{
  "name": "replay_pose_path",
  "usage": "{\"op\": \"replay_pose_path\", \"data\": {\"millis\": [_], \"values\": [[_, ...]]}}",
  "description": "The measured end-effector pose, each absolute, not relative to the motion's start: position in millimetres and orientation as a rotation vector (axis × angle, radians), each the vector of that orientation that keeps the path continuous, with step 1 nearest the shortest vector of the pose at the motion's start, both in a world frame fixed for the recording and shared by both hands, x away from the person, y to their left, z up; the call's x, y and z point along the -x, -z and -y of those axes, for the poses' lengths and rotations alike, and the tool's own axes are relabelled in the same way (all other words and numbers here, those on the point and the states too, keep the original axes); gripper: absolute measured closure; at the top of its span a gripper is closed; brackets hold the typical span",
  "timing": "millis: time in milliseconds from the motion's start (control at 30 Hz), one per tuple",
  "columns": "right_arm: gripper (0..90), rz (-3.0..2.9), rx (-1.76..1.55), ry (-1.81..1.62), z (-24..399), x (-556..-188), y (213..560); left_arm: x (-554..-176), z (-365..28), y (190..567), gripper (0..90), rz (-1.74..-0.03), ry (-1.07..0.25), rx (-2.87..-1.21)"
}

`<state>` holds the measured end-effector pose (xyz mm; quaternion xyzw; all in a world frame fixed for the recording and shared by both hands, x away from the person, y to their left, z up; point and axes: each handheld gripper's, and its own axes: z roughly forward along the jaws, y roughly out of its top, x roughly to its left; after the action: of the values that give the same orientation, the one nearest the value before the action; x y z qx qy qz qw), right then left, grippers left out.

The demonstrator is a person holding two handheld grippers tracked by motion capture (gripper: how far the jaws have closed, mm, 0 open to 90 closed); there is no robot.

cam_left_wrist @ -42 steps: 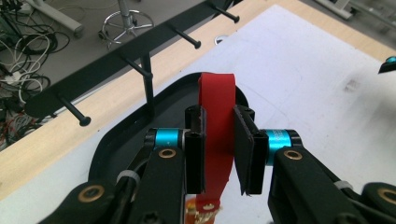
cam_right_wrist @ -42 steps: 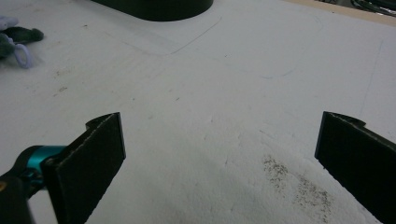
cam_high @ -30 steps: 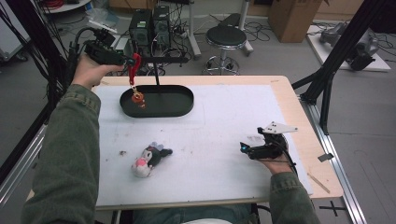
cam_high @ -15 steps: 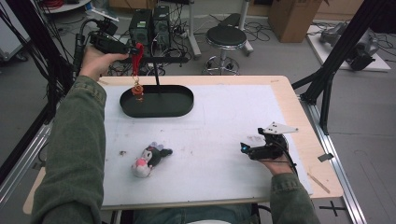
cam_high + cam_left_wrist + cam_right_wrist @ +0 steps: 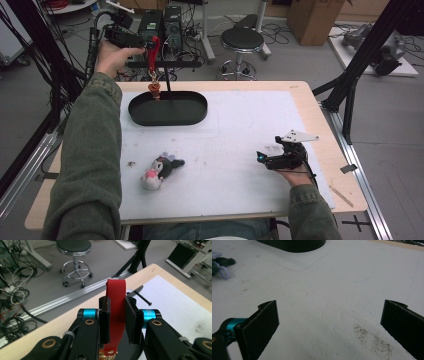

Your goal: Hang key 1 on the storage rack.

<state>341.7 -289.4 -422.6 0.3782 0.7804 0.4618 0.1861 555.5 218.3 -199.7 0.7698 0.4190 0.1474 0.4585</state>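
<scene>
So my left gripper (image 5: 148, 44) is clamped on the red strap (image 5: 115, 307) of a keychain, its charm (image 5: 154, 89) dangling straight down over the far-left end of the black tray (image 5: 190, 112), while my right gripper (image 5: 265, 159) sits wide open on the counter (image 5: 240, 135), well off to the right.

A round black stool on a chrome wheeled base (image 5: 243, 47) stands on the grey floor (image 5: 280, 65) beside tangled black cables (image 5: 280, 35) and a brown cardboard box (image 5: 310, 15).
</scene>
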Motion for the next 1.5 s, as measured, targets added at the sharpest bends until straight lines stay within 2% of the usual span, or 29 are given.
{"op": "replay_pose_path", "data": {"millis": [167,500,533,567,633,767,867,1033,1167,1500], "values": [[0.6,-2.194,-1.072,-1.302,289.8,-342.6,422.9,-565.0,-214.6,199.7,75.5,-1.045,-0.401,-1.883],[0.6,-2.195,-1.072,-1.295,291.1,-341.4,423.1,-576.5,-215.5,211.5,74.8,-1.105,-0.376,-1.836],[0.6,-2.196,-1.076,-1.294,291.1,-340.7,422.8,-576.9,-214.2,212.5,71.3,-1.107,-0.349,-1.815],[0.6,-2.194,-1.075,-1.295,291.2,-340.3,422.5,-577.8,-213.8,212.8,55.4,-1.113,-0.327,-1.812],[0.6,-2.189,-1.069,-1.294,291.8,-339.6,422.3,-577.3,-213.1,212.3,36.3,-1.122,-0.314,-1.814],[0.6,-2.165,-1.076,-1.300,293.7,-337.5,420.5,-571.6,-214.3,208.6,14.1,-1.137,-0.352,-1.845],[0.7,-2.163,-1.083,-1.304,294.6,-337.9,420.5,-566.8,-215.8,207.4,12.0,-1.110,-0.353,-1.889],[0.6,-2.173,-1.076,-1.300,293.8,-338.5,421.3,-557.4,-223.1,209.8,1.7,-1.066,-0.277,-1.867],[0.7,-2.176,-1.078,-1.301,293.1,-338.8,421.7,-551.5,-231.5,213.1,1.6,-1.105,-0.326,-1.875],[0.6,-2.174,-1.079,-1.295,292.8,-339.3,421.8,-531.7,-241.9,213.0,1.6,-1.064,-0.362,-1.891]]}}
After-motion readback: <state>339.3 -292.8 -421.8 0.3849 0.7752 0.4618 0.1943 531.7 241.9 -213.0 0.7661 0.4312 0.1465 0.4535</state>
